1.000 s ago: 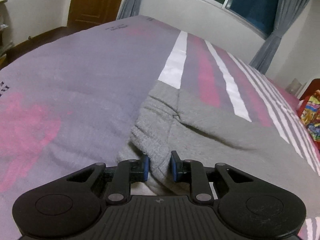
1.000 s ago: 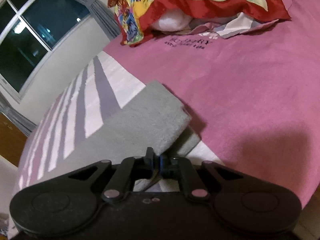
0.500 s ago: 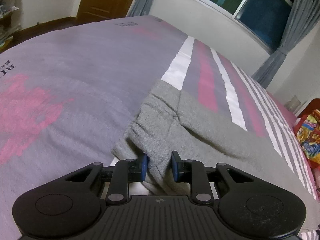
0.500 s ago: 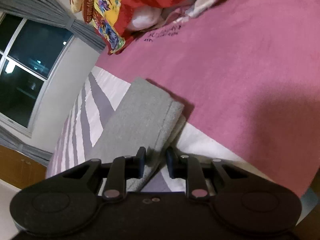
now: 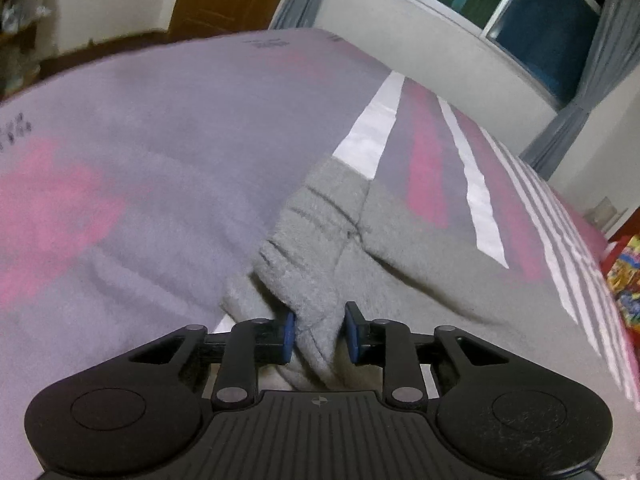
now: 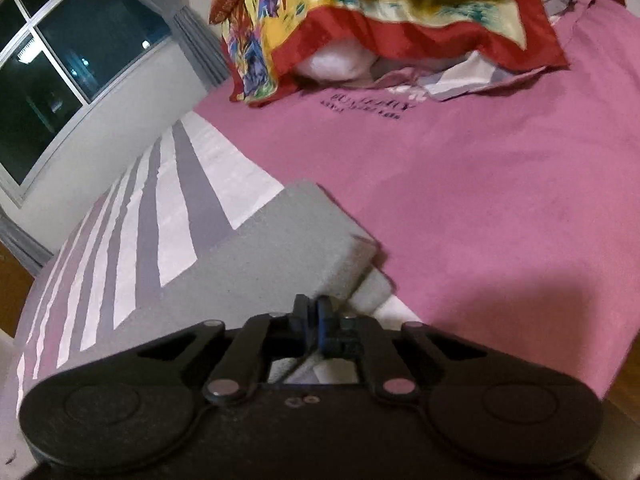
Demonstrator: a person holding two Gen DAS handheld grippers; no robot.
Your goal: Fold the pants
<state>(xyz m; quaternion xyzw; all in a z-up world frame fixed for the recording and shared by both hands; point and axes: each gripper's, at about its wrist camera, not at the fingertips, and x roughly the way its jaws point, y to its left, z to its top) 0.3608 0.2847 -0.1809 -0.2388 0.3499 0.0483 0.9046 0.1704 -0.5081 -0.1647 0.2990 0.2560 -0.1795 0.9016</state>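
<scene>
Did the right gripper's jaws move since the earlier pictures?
Yes. The right gripper has just closed its jaws: they stood apart by the grey pants, and now they pinch the pants' edge, near the pink blanket.

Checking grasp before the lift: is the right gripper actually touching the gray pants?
Touching. In the right wrist view the right gripper has just closed, its jaws pinching the edge of the gray pants with no gap visible.
</scene>
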